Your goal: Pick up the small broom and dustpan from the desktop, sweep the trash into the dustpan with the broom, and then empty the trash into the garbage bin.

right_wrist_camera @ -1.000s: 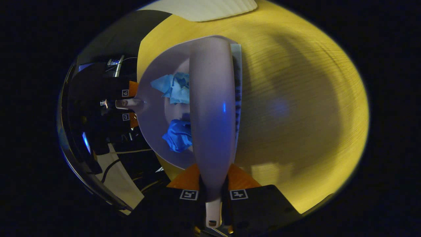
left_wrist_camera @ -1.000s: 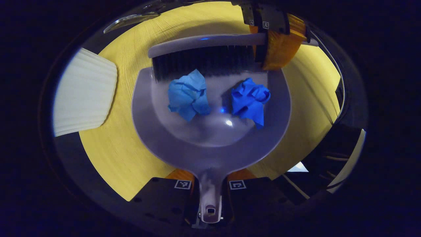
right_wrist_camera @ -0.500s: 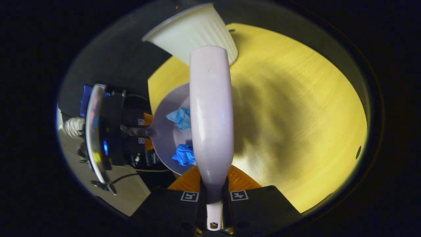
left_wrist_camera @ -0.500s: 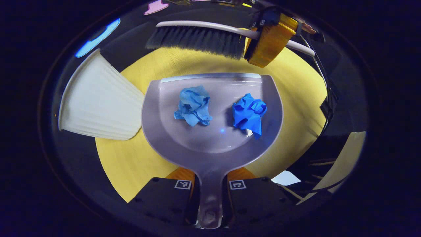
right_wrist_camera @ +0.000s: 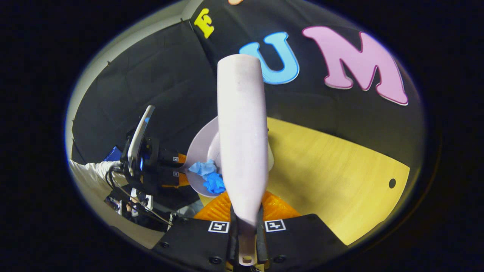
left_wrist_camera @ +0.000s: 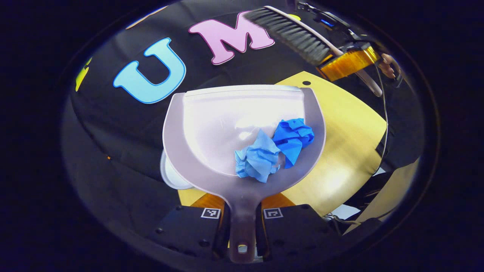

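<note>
My left gripper [left_wrist_camera: 242, 219] is shut on the handle of the pale grey dustpan [left_wrist_camera: 211, 124], held up off the yellow table [left_wrist_camera: 340, 151]. Two crumpled paper wads, one light blue [left_wrist_camera: 257, 158] and one dark blue [left_wrist_camera: 293, 138], lie together near the pan's handle end. The white garbage bin [left_wrist_camera: 169, 177] peeks out beneath the pan's left rim. My right gripper [right_wrist_camera: 245, 226] is shut on the handle of the small broom [right_wrist_camera: 242, 132], held high. The left gripper view has that broom [left_wrist_camera: 295, 34] at upper right, clear of the pan. The right gripper view shows the dustpan [right_wrist_camera: 200, 147] and wads [right_wrist_camera: 211, 179] at lower left.
The table has a small round hole [right_wrist_camera: 392, 183] near its far corner. The booth's black cloth wall stands behind the table. A sleeve [right_wrist_camera: 94, 168] and cables lie at the left in the right gripper view.
Both grippers rose off the table. The dustpan tipped back and the two wads slid together toward its handle. The broom moved up and right, away from the pan. The bin now sits under the pan.
</note>
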A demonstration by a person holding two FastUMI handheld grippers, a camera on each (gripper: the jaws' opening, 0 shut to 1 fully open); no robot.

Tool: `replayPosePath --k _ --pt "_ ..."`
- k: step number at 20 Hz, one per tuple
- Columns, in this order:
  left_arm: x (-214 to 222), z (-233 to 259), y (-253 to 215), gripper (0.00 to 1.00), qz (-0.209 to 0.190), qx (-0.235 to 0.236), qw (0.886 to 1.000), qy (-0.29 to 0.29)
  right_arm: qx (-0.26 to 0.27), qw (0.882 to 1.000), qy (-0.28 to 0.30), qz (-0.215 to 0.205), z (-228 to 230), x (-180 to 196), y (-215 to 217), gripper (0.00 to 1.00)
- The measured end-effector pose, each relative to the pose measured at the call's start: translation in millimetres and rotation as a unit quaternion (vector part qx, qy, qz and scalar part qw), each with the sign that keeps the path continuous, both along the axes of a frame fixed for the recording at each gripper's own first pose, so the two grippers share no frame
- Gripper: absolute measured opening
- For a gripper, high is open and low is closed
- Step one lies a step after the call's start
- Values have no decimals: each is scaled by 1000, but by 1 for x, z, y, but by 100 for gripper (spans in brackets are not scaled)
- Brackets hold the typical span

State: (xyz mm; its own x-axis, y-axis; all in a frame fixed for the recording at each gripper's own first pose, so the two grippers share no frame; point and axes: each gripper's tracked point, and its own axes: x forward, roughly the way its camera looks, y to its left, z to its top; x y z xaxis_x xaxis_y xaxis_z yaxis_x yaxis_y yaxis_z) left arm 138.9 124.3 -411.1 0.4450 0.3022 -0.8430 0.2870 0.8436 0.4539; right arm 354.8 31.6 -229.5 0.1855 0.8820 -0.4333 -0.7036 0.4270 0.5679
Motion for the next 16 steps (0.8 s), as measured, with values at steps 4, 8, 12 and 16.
replayPosePath --k 4,8,12,16 --pt "3 -5 25 24 -4 166 986 11 24 999 5 -39 -38 -23 -33 19" --pt "0 -2 22 25 7 284 957 55 41 997 12 -56 -51 -42 -68 19" --pt "-2 -4 24 25 -28 394 913 105 29 997 18 -66 -74 -52 -101 19" --pt "2 -3 24 25 -86 461 873 137 23 997 35 -72 -122 -62 -125 19"
